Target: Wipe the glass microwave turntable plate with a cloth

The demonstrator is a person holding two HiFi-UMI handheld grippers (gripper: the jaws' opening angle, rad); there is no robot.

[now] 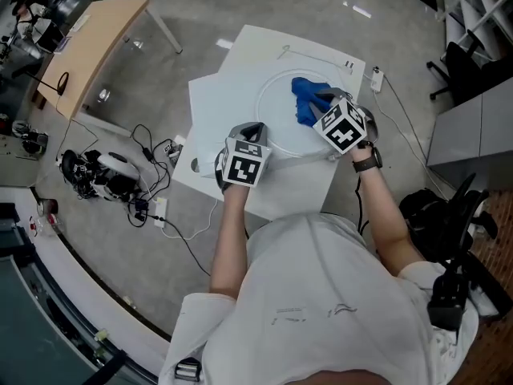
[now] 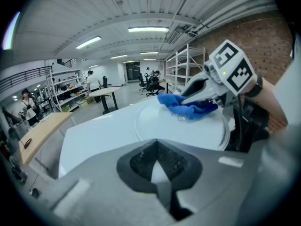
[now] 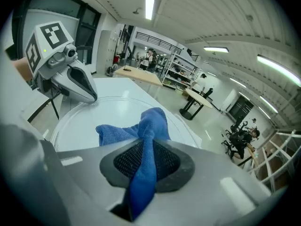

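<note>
The round glass turntable plate [image 1: 280, 112] lies flat on a white table [image 1: 215, 111]. A blue cloth [image 1: 304, 95] is bunched on its far half. My right gripper [image 1: 322, 99] is shut on the cloth, which runs up between its pads [image 3: 146, 166] and spreads onto the plate [image 3: 113, 109]. My left gripper [image 1: 257, 127] is shut with nothing between its pads. Its tip [image 3: 91, 97] rests at the plate's near-left rim. In the left gripper view the right gripper [image 2: 187, 98] presses the cloth [image 2: 183, 108] onto the glass [image 2: 188, 128]; my own jaws [image 2: 158, 166] hide the near rim.
A white cable and plug [image 1: 375, 77] lie at the table's far right corner. A wooden desk [image 1: 96, 46] stands at the left, with cables and a power strip [image 1: 120, 175] on the floor. A black chair [image 1: 449, 215] and a grey cabinet [image 1: 473, 127] stand at the right.
</note>
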